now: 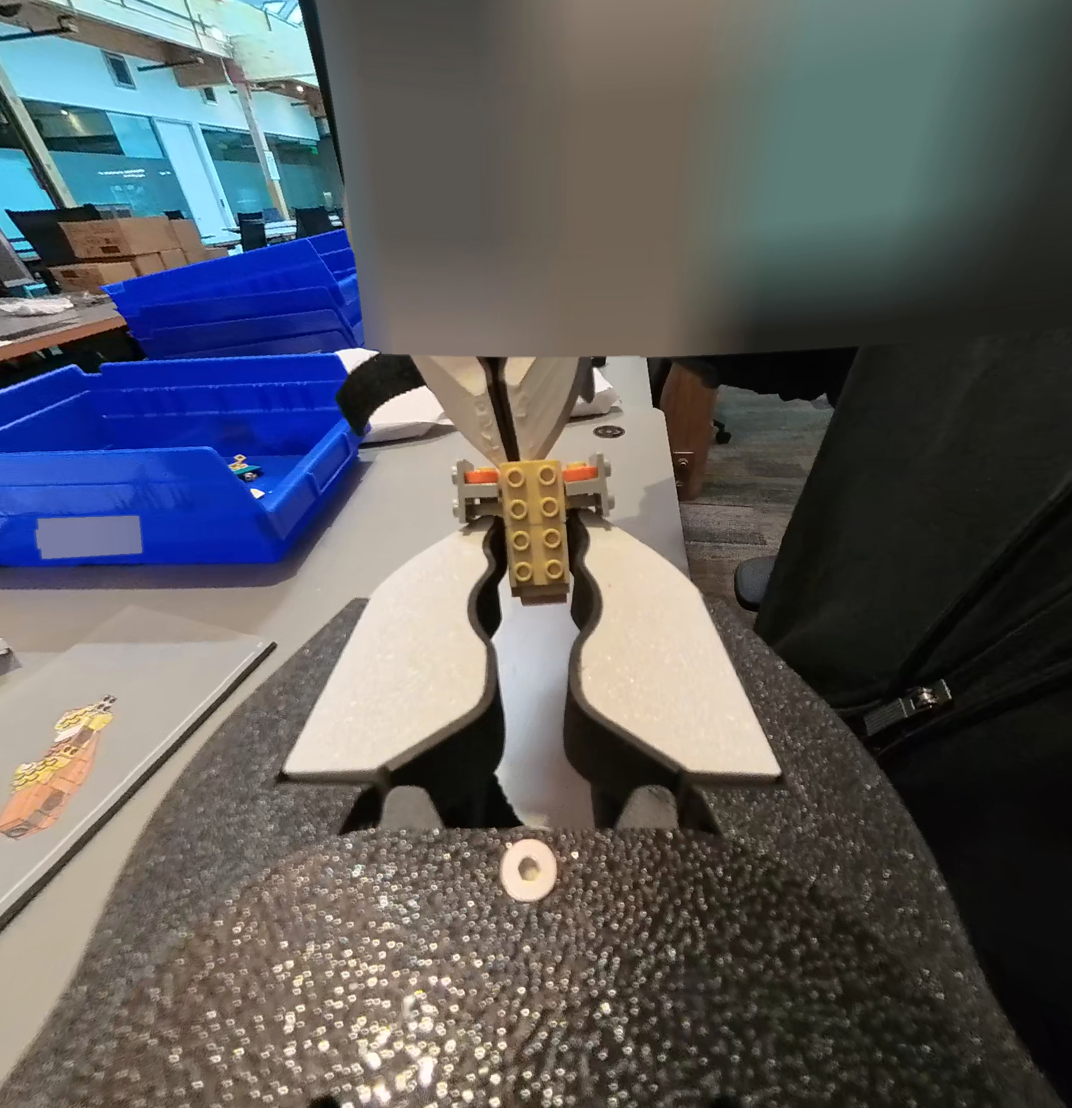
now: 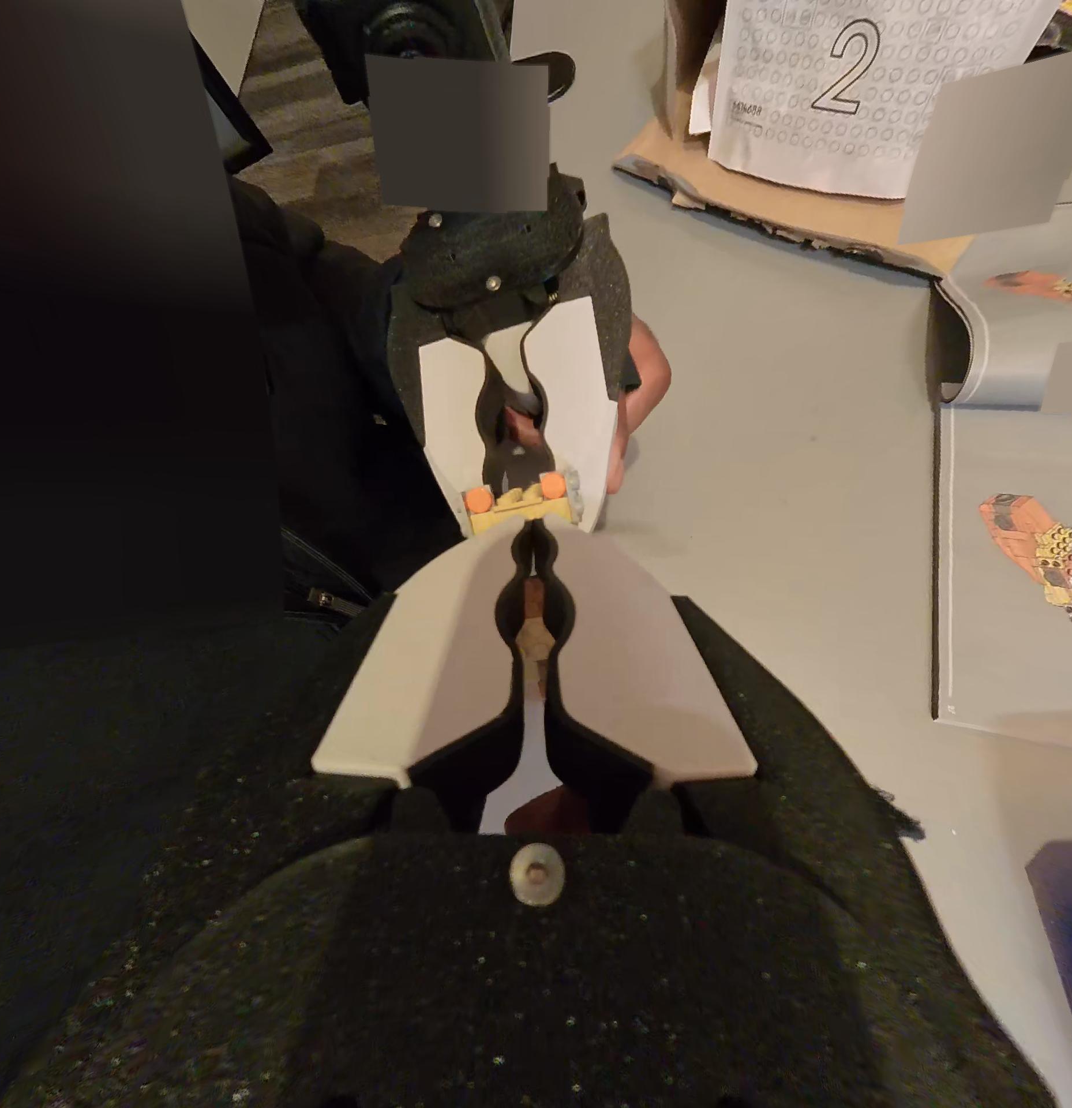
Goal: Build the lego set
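— Two hand-held grippers meet nose to nose over the desk. How does the left hand-held gripper stand?
— Its white fingers are drawn in on the lego assembly, a tan studded plate with grey side pieces and orange round tiles. The tan plate sits pinched between the fingertips, held up above the desk.
— And the right hand-held gripper?
— Its fingertips are pressed nearly together, touching the near edge of the same assembly. Something tan and brown shows in the gap farther back between its fingers, but I cannot tell whether the tips are pinching a piece.
— What holds things around them?
— To the left stands a blue bin with a few small lego pieces lying loose on its floor; more blue bins are stacked behind it. An instruction booklet lies open on the desk, showing an orange and tan model. Beyond it, a white numbered paper bag stands on torn brown cardboard; its contents are hidden.
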`<state>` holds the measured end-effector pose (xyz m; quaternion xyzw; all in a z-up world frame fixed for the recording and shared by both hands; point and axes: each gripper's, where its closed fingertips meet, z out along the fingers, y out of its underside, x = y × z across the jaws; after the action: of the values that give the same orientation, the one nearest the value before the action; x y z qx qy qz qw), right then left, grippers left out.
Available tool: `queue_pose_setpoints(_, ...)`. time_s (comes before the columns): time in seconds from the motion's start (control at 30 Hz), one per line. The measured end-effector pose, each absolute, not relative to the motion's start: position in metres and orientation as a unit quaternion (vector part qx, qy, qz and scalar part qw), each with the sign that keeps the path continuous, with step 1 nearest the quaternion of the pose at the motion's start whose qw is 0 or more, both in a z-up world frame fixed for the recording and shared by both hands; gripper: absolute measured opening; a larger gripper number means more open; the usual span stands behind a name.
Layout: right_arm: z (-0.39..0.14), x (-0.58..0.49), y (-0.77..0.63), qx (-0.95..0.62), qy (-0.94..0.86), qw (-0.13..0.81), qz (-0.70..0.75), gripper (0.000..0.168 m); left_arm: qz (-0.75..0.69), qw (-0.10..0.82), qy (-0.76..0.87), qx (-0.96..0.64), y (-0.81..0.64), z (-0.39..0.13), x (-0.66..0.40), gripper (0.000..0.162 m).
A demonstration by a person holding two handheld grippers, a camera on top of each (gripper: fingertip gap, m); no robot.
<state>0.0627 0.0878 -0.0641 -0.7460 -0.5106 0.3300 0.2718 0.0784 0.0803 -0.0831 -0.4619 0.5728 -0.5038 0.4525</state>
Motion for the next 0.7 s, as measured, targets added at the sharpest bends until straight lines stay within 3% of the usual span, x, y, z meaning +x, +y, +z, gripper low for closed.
queue_pose_setpoints(0.23, -0.067, 0.062, 0.089, -0.747, -0.503, 0.263, 0.345, 0.0, -0.506, 0.455, 0.572, -0.458, 0.081, -0.086, 0.078, 0.019)
queue_pose_setpoints(0.57, -0.049, 0.072, 0.097, -0.73, -0.478, 0.359, 0.33, 0.001, -0.617, 0.436, 0.488, -0.437, 0.09, -0.079, 0.073, 0.019)
queue_pose_setpoints(0.7, -0.067, 0.076, 0.098, -0.749, -0.498, 0.337, 0.278, 0.02, -0.63, 0.426, 0.483, -0.433, 0.091, -0.078, 0.074, 0.019)
